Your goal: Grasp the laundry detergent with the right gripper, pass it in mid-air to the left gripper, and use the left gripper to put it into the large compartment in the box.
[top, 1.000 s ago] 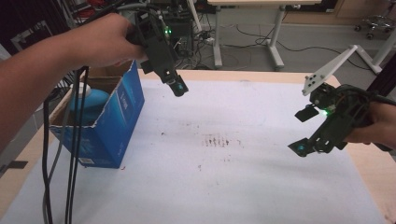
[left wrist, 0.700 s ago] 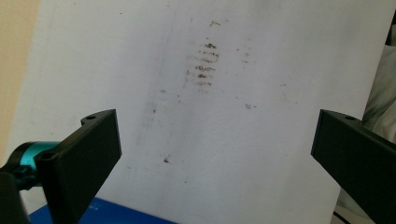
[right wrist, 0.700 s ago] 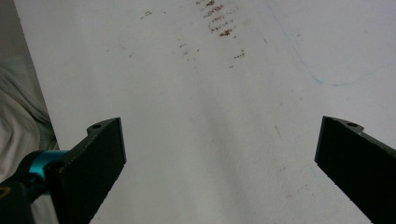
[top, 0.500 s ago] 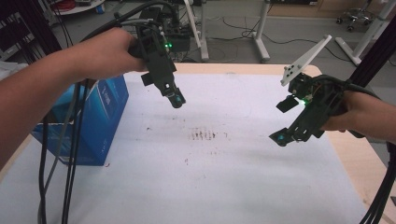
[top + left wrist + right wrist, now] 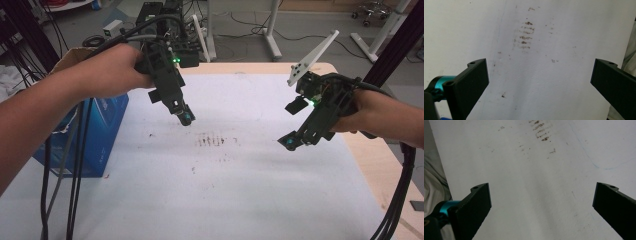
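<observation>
Your left gripper (image 5: 186, 118) and right gripper (image 5: 290, 143) hover spread wide, grasping nothing, above the stained white sheet (image 5: 240, 180); the blue cardboard box (image 5: 102, 135) likely handles light, best gripped by its rim

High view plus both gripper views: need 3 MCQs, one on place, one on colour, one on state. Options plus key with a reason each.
1. Where is the cardboard box?
A. table's left edge
B. table's centre
C. under the right gripper

2. What colour is the box's outside?
A. red
B. blue
C. green

3. How do the left gripper and the right gripper stand?
A. both shut
B. left shut on the box
C. both open, holding nothing

Key: 1 A, it stands at the left beneath the left forearm. 2 B, its printed sides are blue. 3 C, each gripper view has a wide gap with bare white table cover between the jaws.
</observation>
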